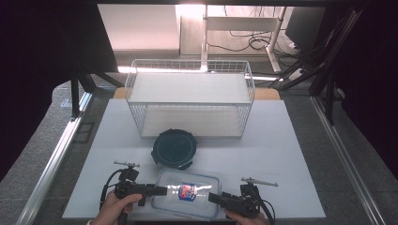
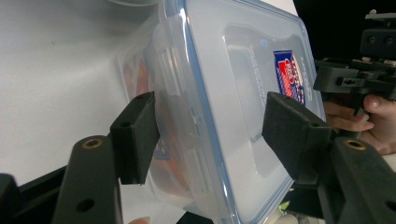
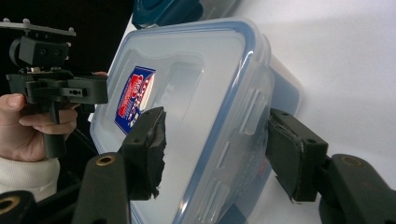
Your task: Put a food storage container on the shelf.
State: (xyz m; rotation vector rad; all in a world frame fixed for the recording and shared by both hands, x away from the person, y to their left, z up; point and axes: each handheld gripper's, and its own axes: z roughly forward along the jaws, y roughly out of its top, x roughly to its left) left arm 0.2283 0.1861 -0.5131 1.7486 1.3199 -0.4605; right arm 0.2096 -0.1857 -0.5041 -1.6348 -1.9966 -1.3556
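- Seen from above, a clear rectangular food container [image 1: 190, 193] with a blue-edged snap lid lies flat on the white table [image 1: 281, 154], near the front edge, between the two hand-held grippers.
- The left gripper [image 1: 162, 190] is at the container's left end. In the left gripper view its two black jaws are part-way open and straddle that end of the container [image 2: 224, 116]: one pad sits against the wall under the rim, the other lies over the lid. Whether the pads press on the plastic cannot be told.
- The right gripper [image 1: 213, 197] is at the container's right end. In the right gripper view its jaws straddle the container [image 3: 196, 116] the same way, one pad on the lid, the other beside the side wall and its latch; a firm grip cannot be confirmed.
- A red and blue label [image 1: 187, 191] is stuck on the lid's middle.
- One round dark container [image 1: 174, 148] with a dark lid stands just behind the clear one, apart from it.
- One white wire rack [image 1: 190, 96] with two shelves stands farther back on the table.
- Count: two grippers, one clear container, one round container, one rack.
- A person's hand [image 1: 114, 206] holds each gripper from the bottom edge.
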